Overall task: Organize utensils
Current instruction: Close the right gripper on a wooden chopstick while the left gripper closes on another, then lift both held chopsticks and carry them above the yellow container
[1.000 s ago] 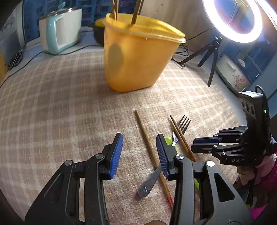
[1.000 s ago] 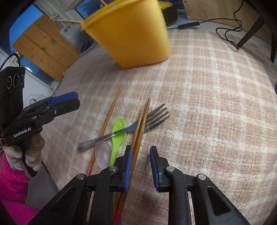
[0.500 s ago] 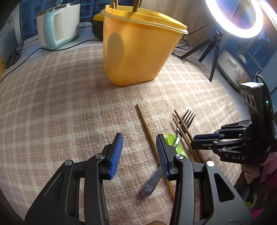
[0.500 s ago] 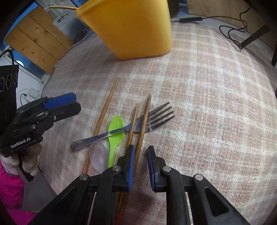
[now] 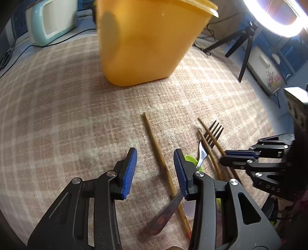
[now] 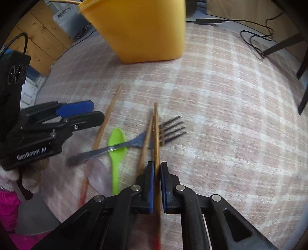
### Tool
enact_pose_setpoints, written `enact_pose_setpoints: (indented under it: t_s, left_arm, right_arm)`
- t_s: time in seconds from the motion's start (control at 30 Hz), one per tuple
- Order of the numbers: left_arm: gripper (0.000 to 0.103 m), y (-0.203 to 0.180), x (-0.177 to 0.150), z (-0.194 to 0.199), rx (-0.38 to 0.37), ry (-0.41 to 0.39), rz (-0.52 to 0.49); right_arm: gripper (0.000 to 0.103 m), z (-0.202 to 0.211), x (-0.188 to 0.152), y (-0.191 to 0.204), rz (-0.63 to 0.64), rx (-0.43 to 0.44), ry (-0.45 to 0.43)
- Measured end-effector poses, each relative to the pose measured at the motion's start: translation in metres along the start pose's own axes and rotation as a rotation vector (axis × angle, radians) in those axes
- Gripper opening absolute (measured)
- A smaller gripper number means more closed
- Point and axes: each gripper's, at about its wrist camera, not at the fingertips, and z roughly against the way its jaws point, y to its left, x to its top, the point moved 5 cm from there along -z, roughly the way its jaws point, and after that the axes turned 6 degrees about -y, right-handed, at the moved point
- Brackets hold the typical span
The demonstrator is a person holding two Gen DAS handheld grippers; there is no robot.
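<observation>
A yellow container (image 5: 142, 44) stands at the back of the checked cloth, with chopsticks in it. On the cloth lie a metal fork (image 6: 169, 130), a green spoon (image 6: 116, 148), a clear spoon (image 6: 96, 175) and three wooden chopsticks. My right gripper (image 6: 157, 169) has its jaws closing, the pads pressing on the rightmost chopstick (image 6: 156, 134), which crosses the fork. Its twin (image 6: 146, 142) lies just left of it. My left gripper (image 5: 155, 169) is open, low over the third chopstick (image 5: 156, 142), with nothing gripped. Its right finger hides part of the green spoon (image 5: 189, 159).
A ring light (image 5: 277, 17) on a tripod stands at the table's far right, and a pale teal appliance (image 5: 52, 21) at the far left. Cables (image 6: 256, 38) trail along the back edge. A pink sleeve (image 6: 7, 211) shows behind my left gripper (image 6: 86, 113).
The right jaws have come together onto the rightmost chopstick. My left gripper has dropped lower and moved forward over the single chopstick, its opening unchanged.
</observation>
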Motion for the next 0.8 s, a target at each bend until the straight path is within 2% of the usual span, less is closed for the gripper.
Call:
enact_pose_setpoints:
  t_s: [0.1, 0.17, 0.2, 0.27, 0.3, 0.37, 0.5, 0.8]
  left_arm:
    - [0.039, -0.009, 0.001, -0.007, 0.064, 0.018, -0.088]
    - [0.035, -0.013, 0.001, -0.009, 0.095, 0.023, -0.128]
    - [0.029, -0.015, 0.000, -0.010, 0.118, 0.022, -0.151]
    - [0.023, -0.015, 0.000, -0.011, 0.115, 0.025, -0.168]
    - [0.011, -0.012, 0.000, -0.010, 0.102, 0.027, -0.143]
    - [0.011, -0.005, 0.001, -0.010, 0.065, 0.026, -0.085]
    - [0.008, 0.008, 0.000, -0.005, 0.019, 0.007, 0.004]
    - [0.007, 0.034, 0.004, 0.025, -0.017, -0.068, 0.116]
  right_arm:
    - [0.004, 0.001, -0.001, -0.006, -0.020, 0.021, 0.002]
    - [0.005, -0.002, 0.001, -0.003, -0.014, 0.022, 0.011]
    - [0.007, 0.002, -0.002, -0.013, -0.013, 0.024, 0.011]
    - [0.012, 0.000, 0.002, -0.011, -0.014, 0.034, 0.016]
    - [0.012, -0.001, 0.004, -0.010, -0.005, 0.028, 0.016]
    - [0.012, -0.005, 0.011, -0.003, 0.028, 0.016, 0.015]
    - [0.004, -0.014, 0.018, 0.007, 0.065, 0.004, 0.014]
    - [0.003, 0.008, 0.016, -0.012, -0.035, 0.094, -0.060]
